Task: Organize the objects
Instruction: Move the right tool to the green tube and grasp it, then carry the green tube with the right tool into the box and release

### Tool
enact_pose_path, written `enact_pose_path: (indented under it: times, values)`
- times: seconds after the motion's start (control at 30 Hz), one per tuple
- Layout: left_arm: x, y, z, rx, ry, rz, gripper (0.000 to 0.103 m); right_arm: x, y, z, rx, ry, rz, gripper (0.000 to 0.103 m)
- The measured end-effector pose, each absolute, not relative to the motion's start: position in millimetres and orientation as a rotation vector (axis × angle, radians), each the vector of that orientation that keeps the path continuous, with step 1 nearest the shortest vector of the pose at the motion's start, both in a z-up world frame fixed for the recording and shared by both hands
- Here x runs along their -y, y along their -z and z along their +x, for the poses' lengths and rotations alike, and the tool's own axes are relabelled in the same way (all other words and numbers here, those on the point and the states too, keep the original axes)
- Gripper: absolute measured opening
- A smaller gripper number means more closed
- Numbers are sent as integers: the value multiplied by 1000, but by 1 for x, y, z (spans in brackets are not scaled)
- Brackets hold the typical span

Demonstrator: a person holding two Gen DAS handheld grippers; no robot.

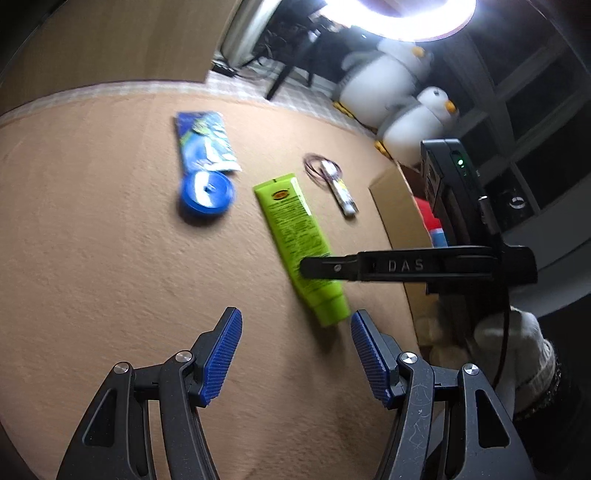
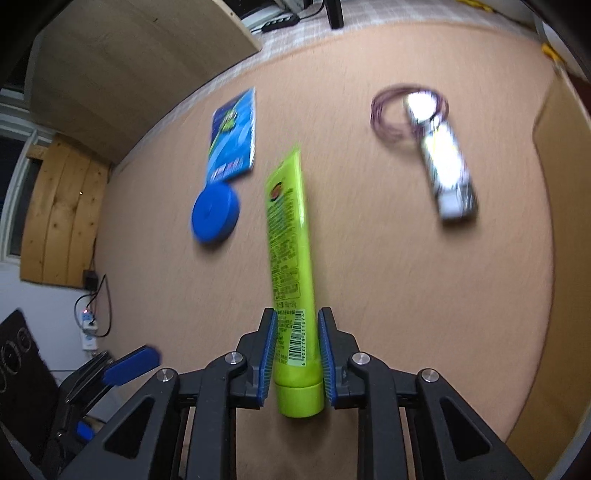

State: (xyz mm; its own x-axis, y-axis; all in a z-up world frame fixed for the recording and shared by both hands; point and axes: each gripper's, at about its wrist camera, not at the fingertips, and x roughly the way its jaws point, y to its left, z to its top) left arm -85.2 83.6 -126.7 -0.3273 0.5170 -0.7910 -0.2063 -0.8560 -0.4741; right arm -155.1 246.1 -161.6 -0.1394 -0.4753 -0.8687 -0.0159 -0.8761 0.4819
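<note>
Right wrist view shows your right gripper (image 2: 297,354) clenched on the green tube (image 2: 290,236) near its cap, blue pads against both sides, the tube's far end over the tan mat (image 2: 369,277). Your left gripper (image 1: 295,347) hangs released, nothing between its pads. Beyond lie a blue disc (image 2: 215,213), a blue packet (image 2: 234,136) and, blurred, perhaps a small bottle (image 2: 448,173).

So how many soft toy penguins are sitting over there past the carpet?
2. The larger white plush penguin sits at the back under the bright ring lamp; the smaller white plush penguin sits just in front. Others may be hidden.
</note>
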Motion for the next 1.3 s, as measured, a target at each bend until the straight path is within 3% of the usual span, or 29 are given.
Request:
enact_pose_path:
  times: [0.7, 0.8, 1.3]
  values:
    - [-144, 165, -89, 394, -2045, -1550, 64, -258, 161, -118, 549, 2021, 1828, 28]
    - [-143, 166, -91, 393, -2052, -1549, 46, -257, 161, -120, 545, 2006, 1830, 29]
    - [-153, 144, -88, 384, -2091, -1482, 45, -266, 140, -111, 572, 2088, 1766, 26]
